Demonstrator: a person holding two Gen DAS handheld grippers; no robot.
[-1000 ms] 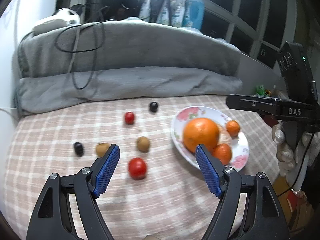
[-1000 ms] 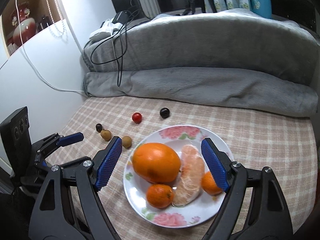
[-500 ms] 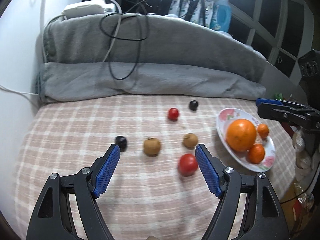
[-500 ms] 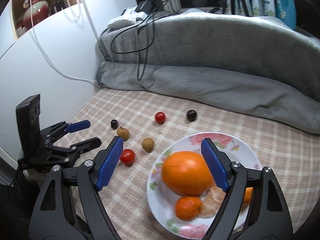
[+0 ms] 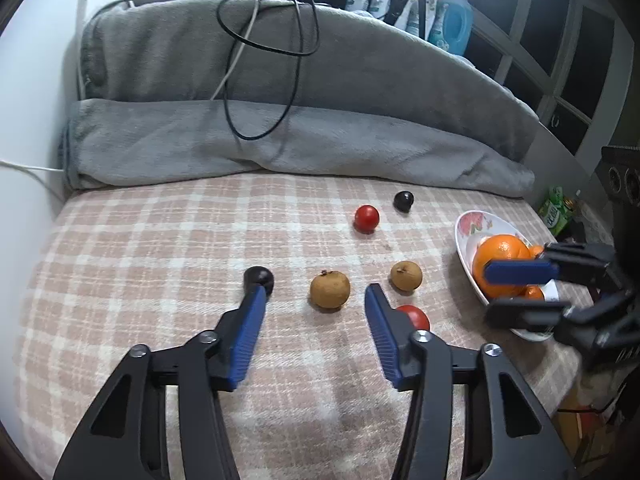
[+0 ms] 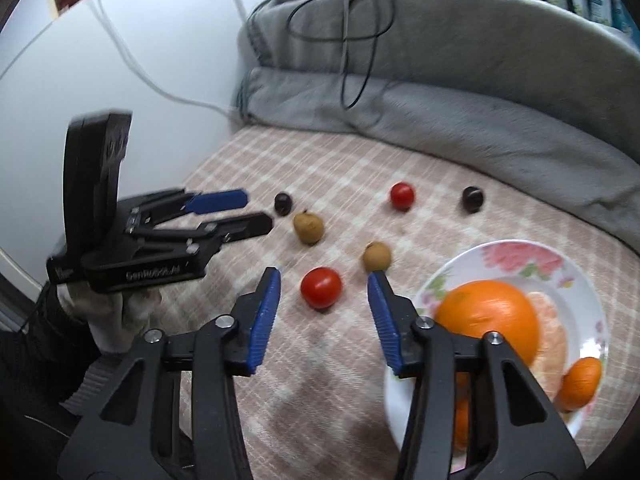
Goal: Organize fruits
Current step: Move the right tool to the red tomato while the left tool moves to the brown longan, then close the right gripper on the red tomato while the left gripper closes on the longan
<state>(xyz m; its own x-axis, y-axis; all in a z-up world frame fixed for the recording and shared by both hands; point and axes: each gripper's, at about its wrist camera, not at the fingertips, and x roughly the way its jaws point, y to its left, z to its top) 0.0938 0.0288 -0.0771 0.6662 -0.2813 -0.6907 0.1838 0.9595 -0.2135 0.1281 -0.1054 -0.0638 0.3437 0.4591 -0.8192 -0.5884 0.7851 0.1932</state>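
Left gripper [image 5: 316,292]: jaws closing, blue pads narrowed but a clear gap remains. A brown round fruit [image 5: 329,289] sits on the checked cloth [image 5: 160,248] just beyond the tips, lined up with the gap; pads not touching it. The left pad's tip overlaps a dark fruit [image 5: 259,278] in this view; contact cannot be told.

Right gripper [image 6: 323,278]: jaws closing likewise, gap still open. A red tomato [image 6: 321,287] lies on the cloth between and just ahead of the fingertips; no pad presses on it. In the left wrist view the same tomato [image 5: 414,316] is half hidden behind the left gripper's right finger.

Just past the right gripper's right tip: a second brown fruit [image 6: 377,256]. It lies near the first brown fruit, apart from it.

Right of the grippers: a flowered plate [image 6: 520,258] on the cloth, holding a large orange [image 6: 486,320], a peeled citrus [image 6: 550,340] behind it and small mandarins [image 6: 580,378] at the near rim. The right gripper's right finger crosses the plate's near-left edge in the view.

Farther back, well apart from both grippers: a smaller red tomato [image 5: 366,218] and a second dark fruit [image 5: 403,201], close together.

Behind all: a folded grey blanket [image 5: 280,148] across the far edge of the cloth, with a black cable [image 5: 296,52] looped over it. A gloved hand [image 6: 108,312] shows under the left gripper's body.
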